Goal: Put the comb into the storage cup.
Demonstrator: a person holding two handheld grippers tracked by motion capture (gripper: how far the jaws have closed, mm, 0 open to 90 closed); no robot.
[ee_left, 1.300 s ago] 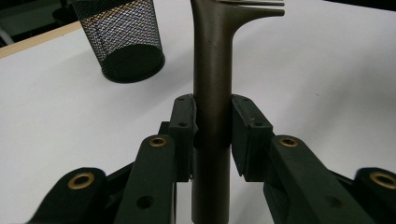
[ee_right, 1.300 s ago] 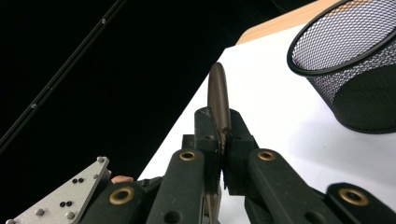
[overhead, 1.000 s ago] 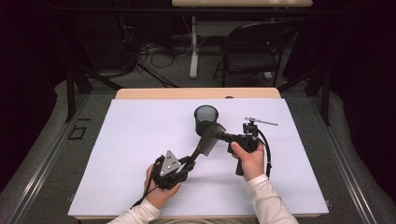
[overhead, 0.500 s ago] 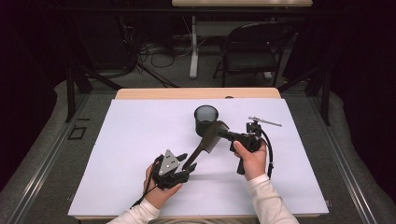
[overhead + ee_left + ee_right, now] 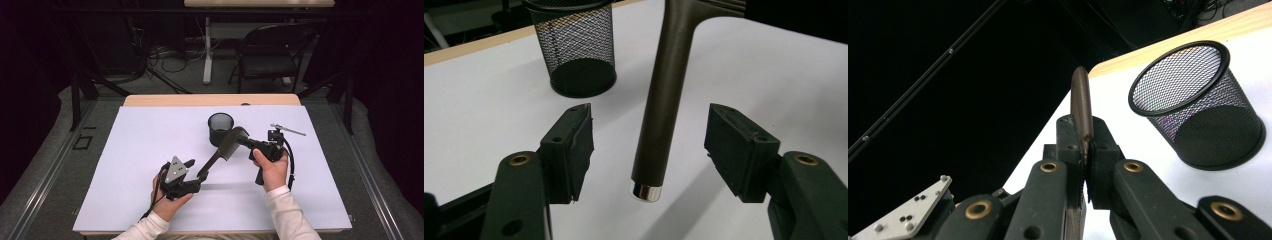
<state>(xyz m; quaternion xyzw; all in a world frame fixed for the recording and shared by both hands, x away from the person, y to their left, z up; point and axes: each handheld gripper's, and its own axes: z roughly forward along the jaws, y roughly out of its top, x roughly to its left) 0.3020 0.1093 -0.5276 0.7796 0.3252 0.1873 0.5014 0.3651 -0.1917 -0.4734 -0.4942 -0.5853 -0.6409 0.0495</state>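
Comb, centre of the high view, is pinched at the head by the right gripper. Left gripper jaws have just been opening, spread around the handle, untouching. Stiff, light, smooth; best gripped mid-handle. Mesh cup just behind.

Comb head cut off by the left gripper view's top edge, mesh cup rim likewise cropped

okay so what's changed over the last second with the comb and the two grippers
The left gripper has just been opening and has let go of the comb's handle, which now hangs free between its jaws. The right gripper stays clamped on the comb's toothed end, carrying it alone. The mesh cup and both hands have kept their places.
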